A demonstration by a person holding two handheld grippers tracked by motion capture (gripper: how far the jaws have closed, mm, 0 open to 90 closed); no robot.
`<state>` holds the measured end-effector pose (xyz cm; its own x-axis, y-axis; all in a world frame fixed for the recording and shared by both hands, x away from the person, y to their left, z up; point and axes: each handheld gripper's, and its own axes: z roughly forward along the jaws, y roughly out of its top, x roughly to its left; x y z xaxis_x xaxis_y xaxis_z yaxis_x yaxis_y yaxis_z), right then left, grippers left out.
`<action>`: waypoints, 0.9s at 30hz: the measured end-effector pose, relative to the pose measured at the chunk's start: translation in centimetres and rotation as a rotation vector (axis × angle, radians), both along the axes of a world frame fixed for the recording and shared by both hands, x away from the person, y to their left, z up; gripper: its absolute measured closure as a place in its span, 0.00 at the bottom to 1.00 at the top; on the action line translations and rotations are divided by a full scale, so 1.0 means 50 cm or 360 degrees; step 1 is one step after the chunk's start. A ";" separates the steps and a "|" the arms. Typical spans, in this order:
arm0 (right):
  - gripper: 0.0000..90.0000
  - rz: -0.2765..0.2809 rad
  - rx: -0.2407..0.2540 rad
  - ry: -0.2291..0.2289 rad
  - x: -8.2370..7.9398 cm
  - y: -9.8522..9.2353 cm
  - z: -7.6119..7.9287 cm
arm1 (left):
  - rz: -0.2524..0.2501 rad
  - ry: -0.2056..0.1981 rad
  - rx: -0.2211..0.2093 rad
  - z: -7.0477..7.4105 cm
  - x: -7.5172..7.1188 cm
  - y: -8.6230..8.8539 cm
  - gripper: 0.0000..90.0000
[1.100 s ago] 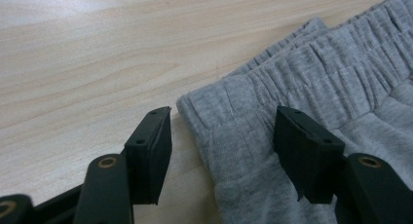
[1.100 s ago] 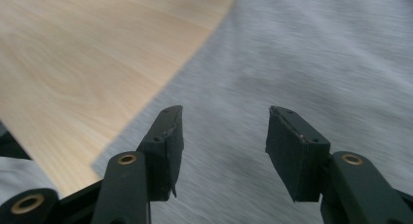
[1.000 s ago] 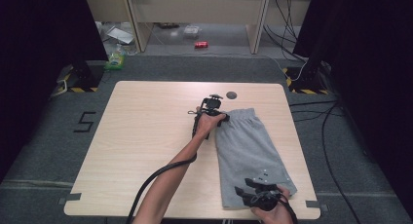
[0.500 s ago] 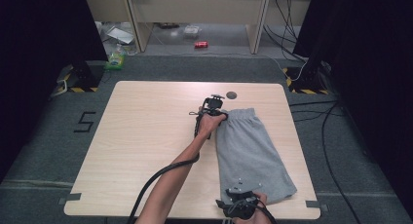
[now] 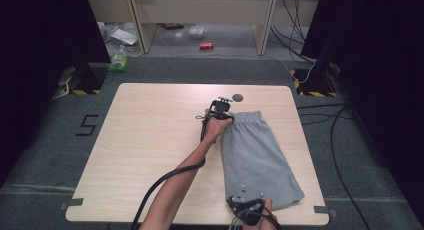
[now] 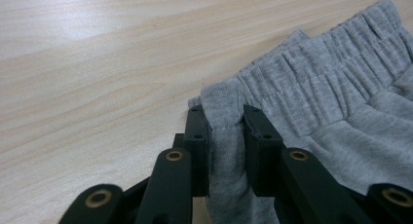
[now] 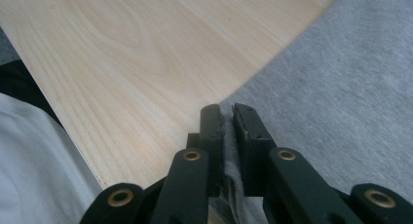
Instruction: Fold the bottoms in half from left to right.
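High view: the light wooden table (image 5: 150, 140) carries a pair of grey shorts (image 5: 257, 160) on its right half, lying flat with the elastic waistband (image 5: 247, 117) at 12 o'clock and the hem at 6 o'clock. At the left corner of that waistband, my left gripper (image 5: 224, 116) has just been closing and now pinches a fold of the band between its jaws, as the left gripper view shows (image 6: 225, 124). A dark round disc (image 5: 238, 97) sits in the tabletop at 1 o'clock from this gripper. At the near edge, my right gripper (image 5: 245, 202) has likewise just closed, clamping the shorts' lower left corner, as seen in the right gripper view (image 7: 228, 121), with fabric squeezed between nearly touching jaws.
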<state>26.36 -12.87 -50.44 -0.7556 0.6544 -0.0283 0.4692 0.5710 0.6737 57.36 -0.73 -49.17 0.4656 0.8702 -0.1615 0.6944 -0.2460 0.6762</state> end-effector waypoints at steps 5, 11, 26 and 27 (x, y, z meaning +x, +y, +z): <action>0.94 0.0023 0.0017 -0.0003 0.003 0.009 -0.001 | -0.0008 -0.0009 0.0019 0.003 0.000 0.007 0.83; 0.95 0.0103 0.0034 0.0008 0.013 0.055 -0.001 | 0.0010 -0.0014 0.0060 0.009 0.003 0.047 0.83; 0.95 0.0270 0.0104 0.0048 0.039 0.180 -0.004 | 0.0079 0.0014 0.0092 0.016 0.010 0.176 0.83; 0.95 0.0279 0.0114 0.0063 0.040 0.188 -0.004 | 0.0079 0.0014 0.0092 0.016 0.010 0.176 0.83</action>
<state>28.36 -3.45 -50.66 -0.8578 0.5121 0.0453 0.3937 0.5975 0.6986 57.87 8.04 -48.35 0.4203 0.9002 -0.1144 0.7127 -0.2494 0.6557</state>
